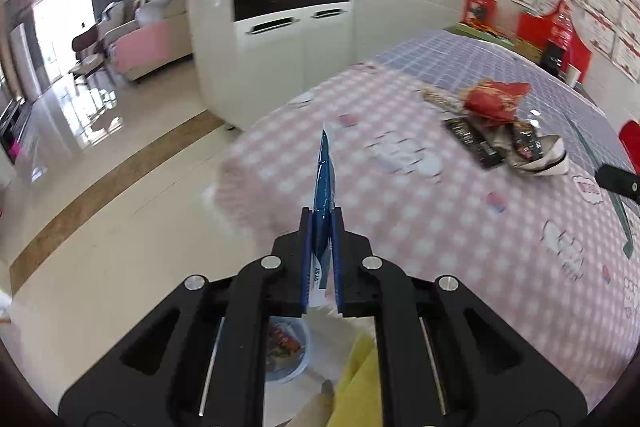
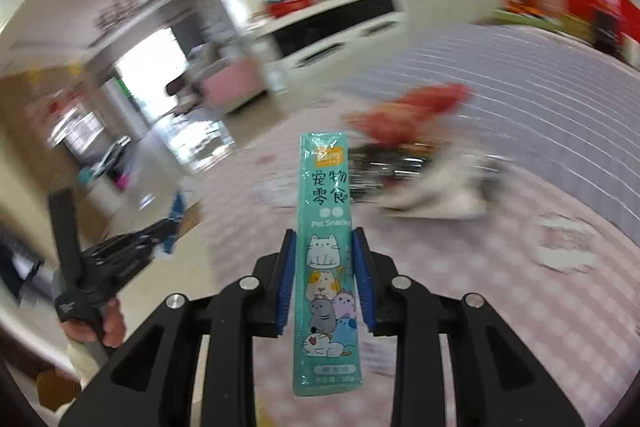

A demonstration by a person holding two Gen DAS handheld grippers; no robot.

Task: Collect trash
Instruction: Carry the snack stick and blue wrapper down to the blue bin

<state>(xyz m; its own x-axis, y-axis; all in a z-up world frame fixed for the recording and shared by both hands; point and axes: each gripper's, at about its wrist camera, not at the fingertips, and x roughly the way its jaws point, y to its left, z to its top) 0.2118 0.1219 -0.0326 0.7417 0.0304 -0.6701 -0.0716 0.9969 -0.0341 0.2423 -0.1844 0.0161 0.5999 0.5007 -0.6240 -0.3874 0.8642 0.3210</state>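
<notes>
I have a blue wrapper [image 1: 323, 203] pinched in my left claw [image 1: 322, 219] and a teal pet-snack sachet [image 2: 326, 267] in my right claw [image 2: 325, 239], while red and black wrappers [image 1: 496, 115] remain on the table [image 1: 480, 247].

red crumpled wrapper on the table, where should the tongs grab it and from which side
Probably the raised crumpled top of the red wrapper, from above. It bulges up over the flat black packets beside it, so a top pinch should miss them. Both tongs already hold wrappers, so empty one first.
</notes>
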